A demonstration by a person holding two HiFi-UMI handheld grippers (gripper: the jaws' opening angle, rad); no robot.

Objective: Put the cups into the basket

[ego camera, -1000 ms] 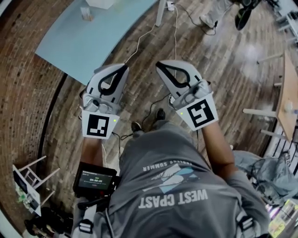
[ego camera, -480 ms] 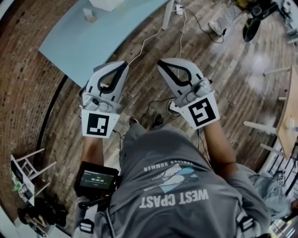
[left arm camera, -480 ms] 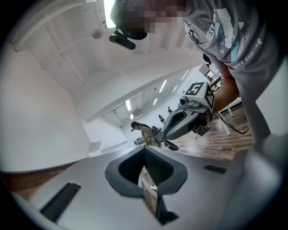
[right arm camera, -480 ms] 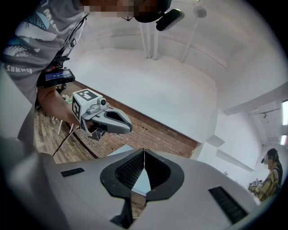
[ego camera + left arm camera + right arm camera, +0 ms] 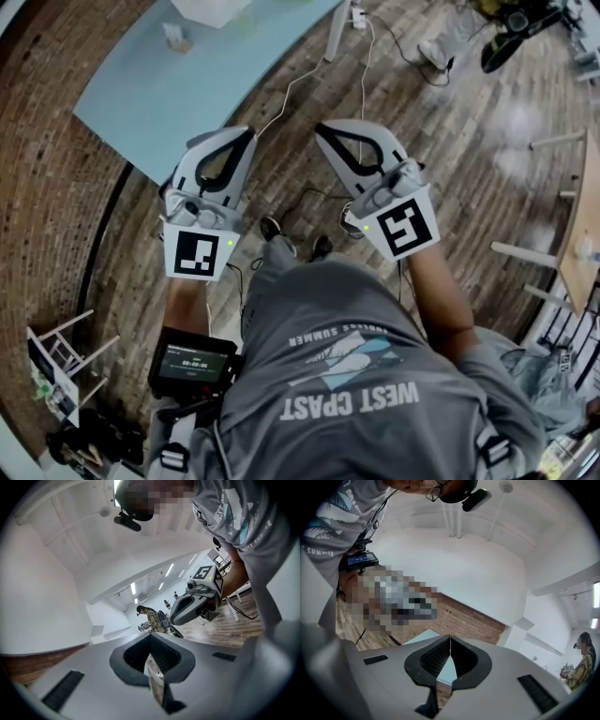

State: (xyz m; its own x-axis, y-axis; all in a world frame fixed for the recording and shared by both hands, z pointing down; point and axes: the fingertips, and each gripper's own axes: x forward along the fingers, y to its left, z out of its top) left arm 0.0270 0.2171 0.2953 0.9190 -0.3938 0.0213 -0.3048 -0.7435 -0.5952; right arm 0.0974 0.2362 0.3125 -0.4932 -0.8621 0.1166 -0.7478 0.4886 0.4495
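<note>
Both sets of jaws were pinched together with nothing in them. The left gripper (image 5: 247, 134) and right gripper (image 5: 324, 129) hung by the blue table's (image 5: 187, 94) near edge. A small cup-looking thing (image 5: 174, 36) sat on the table's far side, and there was open floor (image 5: 450, 131) off to the right.

cup (image 5: 175, 37): small, pale, on blue table (image 5: 187, 94) | basket (image 5: 211, 9): white, near cup, cropped at top edge
</note>
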